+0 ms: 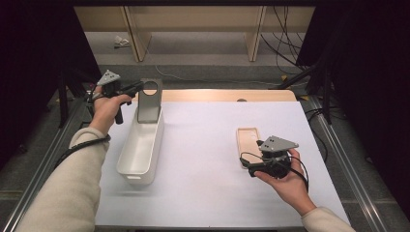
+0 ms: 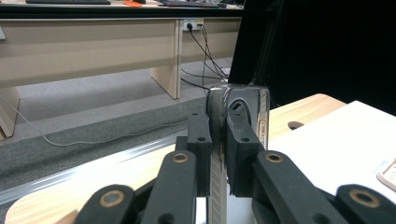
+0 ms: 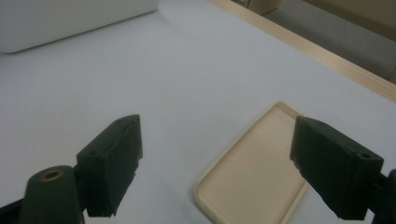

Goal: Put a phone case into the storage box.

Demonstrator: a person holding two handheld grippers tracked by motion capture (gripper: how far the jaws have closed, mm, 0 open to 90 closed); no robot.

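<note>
Phone (image 2: 240, 116), apparently, clamped upright in left jaws.

bin (image 1: 140, 150): white – plain, at the left
phone case (image 1: 247, 140): cream beige, at the right
held phone (image 1: 149, 100): dark grey, shiny edge
table cover (image 1: 203, 159): white – wooden far edge

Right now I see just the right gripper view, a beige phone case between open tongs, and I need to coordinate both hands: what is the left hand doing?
Observer: The left tongs are shut on a grey phone case, held upright.
Operator: Where is that relative to the bin?
Observer: At the far end of the white bin; the case's lower edge seems to dip inside the rim.
</note>
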